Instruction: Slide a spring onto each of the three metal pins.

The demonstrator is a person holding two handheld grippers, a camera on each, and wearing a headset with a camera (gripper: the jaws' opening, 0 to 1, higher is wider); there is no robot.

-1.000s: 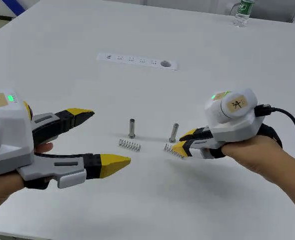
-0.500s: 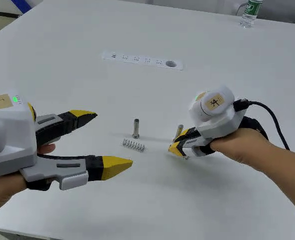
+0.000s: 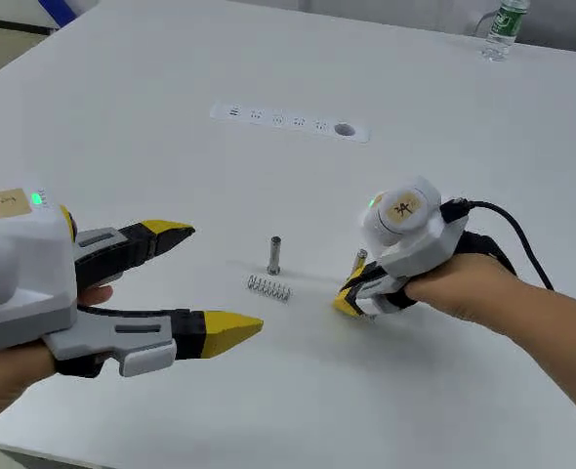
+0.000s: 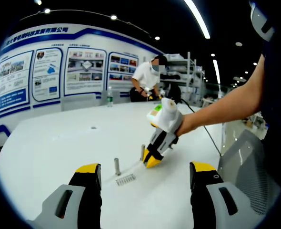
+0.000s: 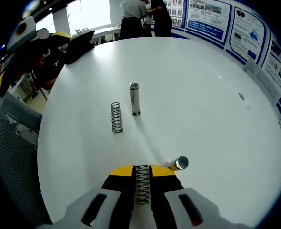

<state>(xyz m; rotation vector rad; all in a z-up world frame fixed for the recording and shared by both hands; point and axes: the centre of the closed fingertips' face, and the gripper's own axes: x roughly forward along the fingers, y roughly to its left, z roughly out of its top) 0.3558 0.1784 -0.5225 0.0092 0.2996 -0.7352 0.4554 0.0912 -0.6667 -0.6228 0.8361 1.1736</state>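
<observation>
Two metal pins stand upright on the white table: one (image 3: 274, 255) (image 5: 134, 99) (image 4: 116, 166) at the middle, the other (image 3: 359, 263) (image 5: 177, 163) (image 4: 142, 152) right beside my right gripper (image 3: 348, 296) (image 5: 141, 174). That gripper is shut on a spring (image 5: 141, 183), held lengthwise between its yellow tips, just left of the near pin. A second spring (image 3: 268, 287) (image 5: 116, 117) (image 4: 125, 179) lies flat by the middle pin. My left gripper (image 3: 213, 278) (image 4: 144, 174) hovers open at the left, nothing between its jaws.
A white power strip (image 3: 289, 120) lies farther back on the table. A water bottle (image 3: 503, 28) stands at the far right corner. A black cable (image 3: 522, 244) trails from the right gripper. People stand at the far side of the room.
My right gripper has closed on the spring that lay by the right pin and shifted left toward that pin. The left gripper has stayed open.
</observation>
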